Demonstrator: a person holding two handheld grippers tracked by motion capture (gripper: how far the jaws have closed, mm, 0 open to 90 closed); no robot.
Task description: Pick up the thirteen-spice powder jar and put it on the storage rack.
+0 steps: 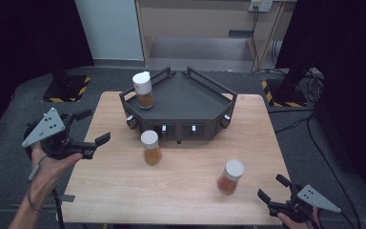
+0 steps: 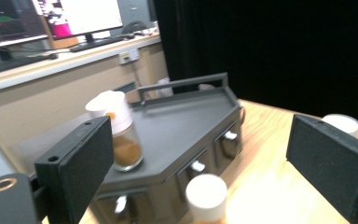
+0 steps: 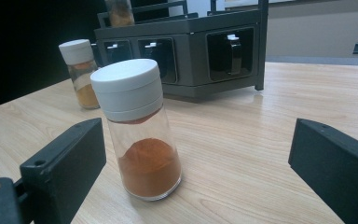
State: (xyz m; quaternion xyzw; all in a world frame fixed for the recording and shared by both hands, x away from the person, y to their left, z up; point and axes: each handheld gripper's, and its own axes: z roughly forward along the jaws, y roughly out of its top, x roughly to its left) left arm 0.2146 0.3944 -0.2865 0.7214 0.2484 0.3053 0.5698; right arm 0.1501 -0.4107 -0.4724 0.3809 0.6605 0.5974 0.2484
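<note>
both the left gripper (image 1: 91, 130) and right gripper (image 1: 272, 188) gape wide; spice jars (image 3: 137, 128) unlabelled.

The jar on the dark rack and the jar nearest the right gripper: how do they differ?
The jar on the rack stands up on the dark rack; the jar by the right gripper stands on the bare table. The rack jar's powder looks browner, the other's more orange-red. Both are clear, white-capped and partly filled.

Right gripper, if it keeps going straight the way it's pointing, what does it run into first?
Most likely the spice jar with the white lid and orange powder: in the right gripper view it stands on the table just ahead of the open right gripper, left of centre between the jaws. Depth is unclear, so the left jaw might clip it.
</note>
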